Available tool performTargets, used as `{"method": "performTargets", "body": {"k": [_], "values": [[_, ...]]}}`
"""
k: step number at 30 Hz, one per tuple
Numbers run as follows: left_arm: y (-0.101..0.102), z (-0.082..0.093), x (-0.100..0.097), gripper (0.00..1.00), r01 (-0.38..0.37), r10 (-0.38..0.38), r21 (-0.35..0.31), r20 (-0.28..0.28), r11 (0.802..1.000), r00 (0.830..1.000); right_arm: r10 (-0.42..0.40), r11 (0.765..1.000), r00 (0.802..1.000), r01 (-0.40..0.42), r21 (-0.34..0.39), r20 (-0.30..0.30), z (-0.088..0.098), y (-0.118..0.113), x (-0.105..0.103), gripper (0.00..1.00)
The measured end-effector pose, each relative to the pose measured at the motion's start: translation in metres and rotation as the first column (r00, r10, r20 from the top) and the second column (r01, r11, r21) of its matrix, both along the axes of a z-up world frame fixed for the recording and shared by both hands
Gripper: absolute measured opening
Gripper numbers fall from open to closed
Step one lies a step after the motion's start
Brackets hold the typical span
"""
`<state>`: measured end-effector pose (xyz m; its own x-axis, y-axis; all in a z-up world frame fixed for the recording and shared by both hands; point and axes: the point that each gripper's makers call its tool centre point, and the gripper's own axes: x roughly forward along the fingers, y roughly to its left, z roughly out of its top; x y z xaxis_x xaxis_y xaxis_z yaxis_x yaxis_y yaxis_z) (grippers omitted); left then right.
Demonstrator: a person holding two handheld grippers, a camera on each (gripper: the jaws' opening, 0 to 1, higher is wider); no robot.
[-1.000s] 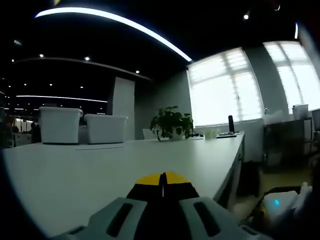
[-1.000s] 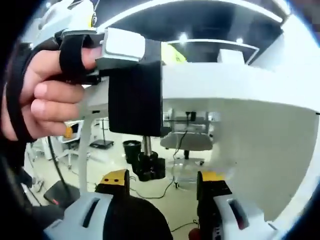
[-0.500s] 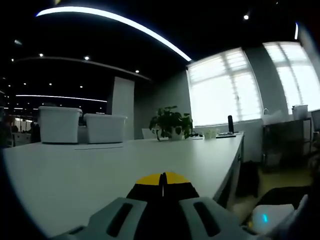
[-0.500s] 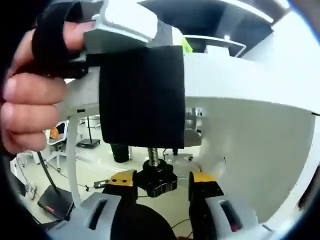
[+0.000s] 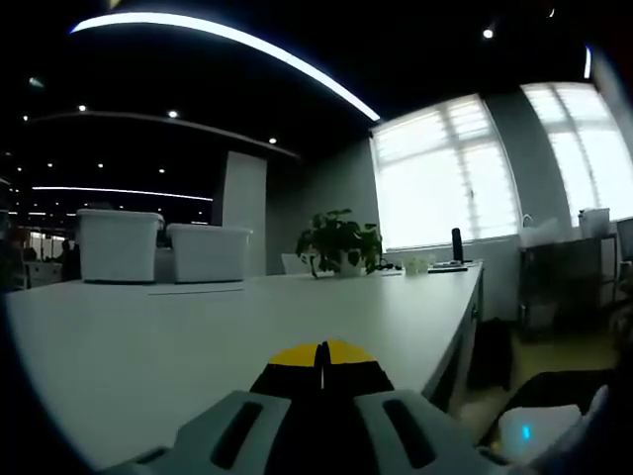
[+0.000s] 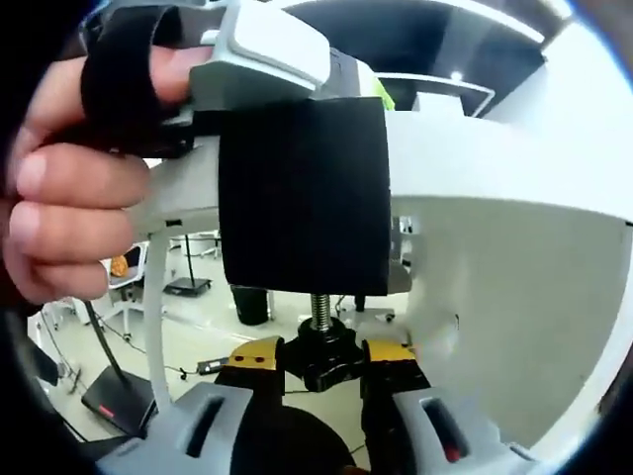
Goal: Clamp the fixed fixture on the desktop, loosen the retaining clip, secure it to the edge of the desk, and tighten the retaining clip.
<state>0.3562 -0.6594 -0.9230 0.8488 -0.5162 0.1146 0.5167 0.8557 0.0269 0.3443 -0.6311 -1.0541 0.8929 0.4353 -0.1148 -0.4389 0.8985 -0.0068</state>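
Observation:
The black clamp fixture (image 6: 302, 193) hangs over the edge of the white desk (image 6: 514, 178). Its threaded screw (image 6: 320, 309) points down to a black knob (image 6: 331, 358). My right gripper (image 6: 323, 354) comes from below, and its yellow-tipped jaws press on both sides of that knob. A hand (image 6: 69, 198) holds the left gripper's grey body (image 6: 272, 49) on top of the fixture at the desk edge. In the left gripper view, my left gripper (image 5: 321, 354) is shut, tips touching, low over the desktop (image 5: 198, 336).
Two white bins (image 5: 119, 247) and a potted plant (image 5: 339, 242) stand far back on the desk, before bright windows (image 5: 445, 173). The desk's right edge (image 5: 460, 322) drops to the floor. Under the desk are a dark bin (image 6: 247, 302) and cables on the floor.
The right gripper has risen up to the knob and its jaws have narrowed onto it. The fixture looms larger in its view. The left gripper view has stayed still.

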Motion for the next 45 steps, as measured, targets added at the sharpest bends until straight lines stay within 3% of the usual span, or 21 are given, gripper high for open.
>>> {"method": "performTargets", "body": {"k": [4, 11, 14, 16, 19, 28, 30, 36, 42, 45], "values": [[0.0, 0.0, 0.0, 0.01, -0.001, 0.001, -0.002, -0.005, 1.0, 1.0, 0.096, 0.995, 0.995, -0.096, -0.004, 0.002, 0.0, 0.003, -0.001, 0.27], [0.002, -0.001, 0.001, 0.01, -0.01, 0.01, -0.003, -0.011, 1.0, 1.0, 0.277, 0.96, 0.961, -0.276, -0.051, 0.007, -0.001, 0.009, -0.003, 0.27], [0.002, -0.001, 0.002, 0.01, -0.011, 0.011, -0.003, -0.012, 1.0, 1.0, 0.371, 0.928, 0.929, -0.371, -0.041, -0.007, -0.001, 0.014, -0.007, 0.27], [0.002, -0.001, 0.002, 0.01, -0.013, 0.013, -0.003, -0.011, 1.0, 1.0, 0.427, 0.901, 0.904, -0.425, -0.085, 0.006, -0.001, 0.015, -0.007, 0.27], [0.002, -0.001, 0.002, 0.01, -0.013, 0.013, -0.003, -0.012, 1.0, 1.0, 0.51, 0.857, 0.86, -0.508, -0.085, -0.004, -0.001, 0.016, -0.01, 0.27], [0.003, -0.002, 0.003, 0.01, -0.015, 0.015, 0.005, -0.018, 1.0, 1.0, 0.63, 0.773, 0.776, -0.629, -0.083, -0.021, -0.003, 0.022, -0.01, 0.27], [0.004, -0.002, 0.006, 0.01, -0.02, 0.02, 0.005, -0.021, 1.0, 1.0, 0.654, 0.752, 0.756, -0.65, -0.109, 0.001, -0.002, 0.023, -0.012, 0.27], [0.005, -0.002, 0.008, 0.01, -0.026, 0.026, 0.007, -0.018, 1.0, 0.999, 0.671, 0.737, 0.741, -0.665, -0.121, 0.016, -0.003, 0.024, -0.013, 0.27], [0.005, -0.002, 0.008, 0.01, -0.025, 0.025, 0.006, -0.019, 1.0, 1.0, 0.666, 0.743, 0.746, -0.662, -0.102, 0.012, -0.002, 0.023, -0.014, 0.27], [0.005, -0.002, 0.007, 0.01, -0.025, 0.025, 0.006, -0.019, 1.0, 1.0, 0.651, 0.755, 0.759, -0.648, -0.103, -0.001, -0.002, 0.024, -0.015, 0.28]]}}
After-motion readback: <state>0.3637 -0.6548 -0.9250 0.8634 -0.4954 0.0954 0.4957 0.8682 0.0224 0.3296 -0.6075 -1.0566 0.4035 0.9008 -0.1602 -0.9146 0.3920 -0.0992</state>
